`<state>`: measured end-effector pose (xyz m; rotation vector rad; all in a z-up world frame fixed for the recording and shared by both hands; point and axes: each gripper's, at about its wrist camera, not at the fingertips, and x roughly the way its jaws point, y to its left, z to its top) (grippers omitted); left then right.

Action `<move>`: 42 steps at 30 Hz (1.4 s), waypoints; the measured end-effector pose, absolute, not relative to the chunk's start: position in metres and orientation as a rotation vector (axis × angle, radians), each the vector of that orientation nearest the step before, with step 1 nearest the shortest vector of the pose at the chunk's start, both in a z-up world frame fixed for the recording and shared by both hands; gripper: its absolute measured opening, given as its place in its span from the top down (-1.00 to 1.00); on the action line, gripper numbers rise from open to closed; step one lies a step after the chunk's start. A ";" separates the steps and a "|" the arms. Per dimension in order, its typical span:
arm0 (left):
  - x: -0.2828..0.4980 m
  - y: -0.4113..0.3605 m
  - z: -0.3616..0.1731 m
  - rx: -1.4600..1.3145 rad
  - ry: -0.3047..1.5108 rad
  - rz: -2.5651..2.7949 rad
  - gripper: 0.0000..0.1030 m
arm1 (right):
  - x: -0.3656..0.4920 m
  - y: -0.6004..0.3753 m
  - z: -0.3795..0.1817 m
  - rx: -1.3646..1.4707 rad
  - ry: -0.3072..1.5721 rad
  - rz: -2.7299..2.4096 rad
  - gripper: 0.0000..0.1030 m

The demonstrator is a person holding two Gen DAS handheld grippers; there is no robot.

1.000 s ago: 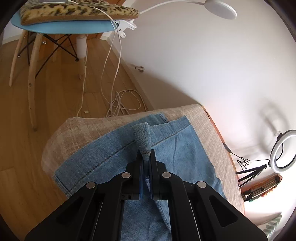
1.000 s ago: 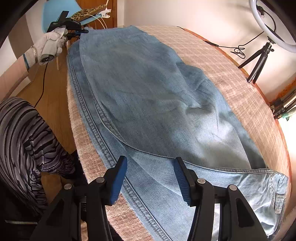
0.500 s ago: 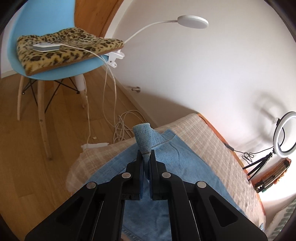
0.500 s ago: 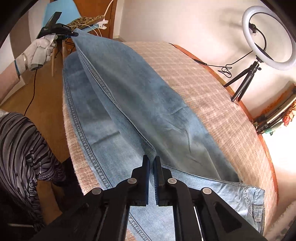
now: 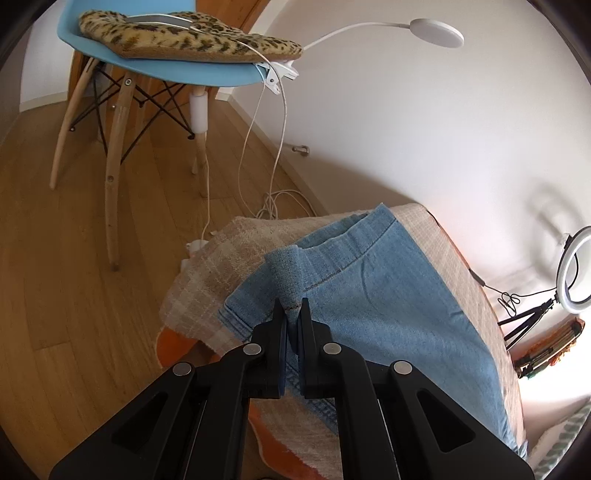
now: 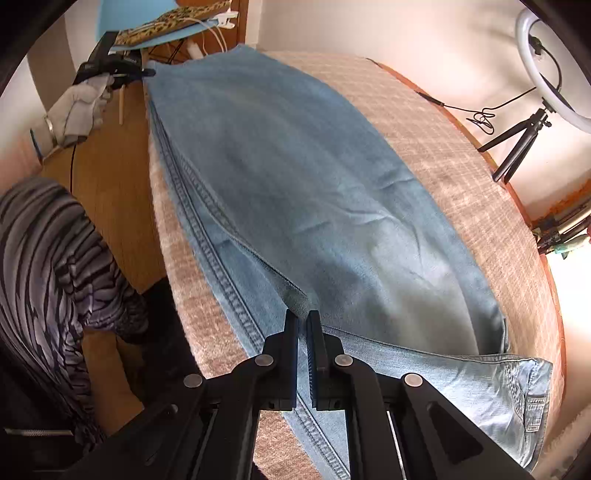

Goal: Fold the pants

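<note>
Light blue jeans lie lengthwise on a beige checked bed cover, one leg folded over the other. My right gripper is shut on the upper leg's edge near the crotch, lifting a small peak of denim. My left gripper is shut on the hem corner of the jeans at the bed's far end. In the right wrist view the left gripper shows at the top left, held by a white-gloved hand. The waistband and pocket lie at the lower right.
A blue chair with a leopard cushion and a clamped white lamp stands past the bed end, cables on the wooden floor. A ring light on a tripod stands by the wall. A person's striped sleeve is at left.
The right gripper shut on the upper leg's edge and lifted it. The left gripper carried the hem out over the bed end, and the upper leg now lies stretched over the lower one.
</note>
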<state>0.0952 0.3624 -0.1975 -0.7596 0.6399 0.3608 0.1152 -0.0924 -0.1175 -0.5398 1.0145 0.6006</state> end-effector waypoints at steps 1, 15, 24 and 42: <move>0.096 0.363 -0.198 -0.759 0.642 0.362 0.94 | 0.116 -0.093 -0.114 -0.541 1.027 0.613 0.96; 0.098 0.365 -0.202 -0.740 0.653 0.292 0.93 | 0.180 -0.027 -0.075 -0.456 0.990 0.803 0.35; 0.103 0.367 -0.206 -0.726 0.648 0.270 0.82 | 0.295 0.111 -0.064 -0.411 0.891 0.933 0.35; 0.095 0.361 -0.200 -0.705 0.573 0.241 0.85 | 0.431 0.319 -0.145 -0.352 0.992 1.020 0.33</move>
